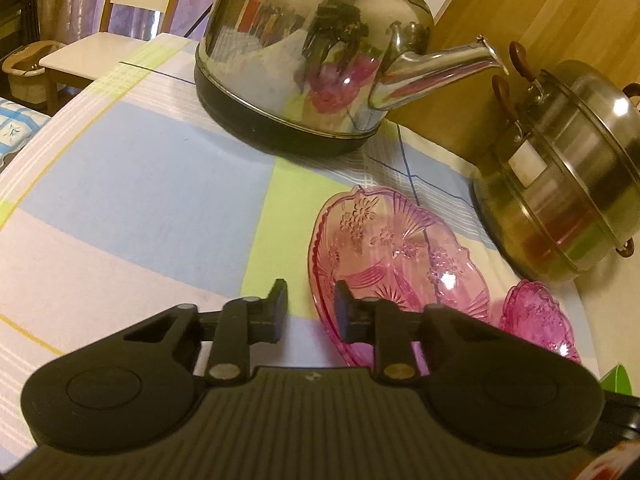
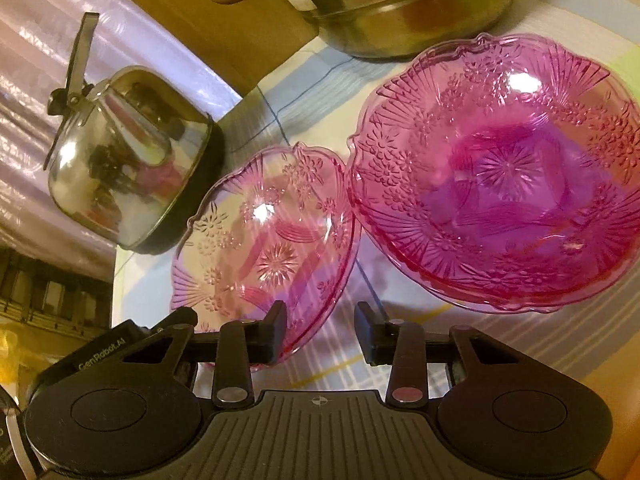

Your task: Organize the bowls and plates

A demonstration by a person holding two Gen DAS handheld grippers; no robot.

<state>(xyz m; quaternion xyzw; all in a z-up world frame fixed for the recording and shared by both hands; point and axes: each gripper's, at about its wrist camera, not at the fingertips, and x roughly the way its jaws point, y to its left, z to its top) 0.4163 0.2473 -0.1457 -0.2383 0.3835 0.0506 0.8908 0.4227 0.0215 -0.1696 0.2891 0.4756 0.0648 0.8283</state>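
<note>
Two tools are at work over the desk (image 1: 132, 184), and neither has a firm hold of anything that I can see. The left tool (image 1: 311, 307) has its jaws nearly closed, a narrow gap left, and the near rim of the paler pink dish (image 1: 394, 264) sits right at that gap, the right-hand finger over the rim; whether the pads press it I cannot tell. The right tool (image 2: 322, 330) stands partly open and empty, with bare cloth between its fingers. The same pale dish (image 2: 266, 248) lies just left of it, rim by the left finger. The deeper pink bowl (image 2: 504, 168) sits on the dish's right, rims touching, ahead and right of the right tool. The kettle (image 2: 128, 160) stands beyond the dish's left edge. I'd judge the left hand nearer to lifting the dish.
</note>
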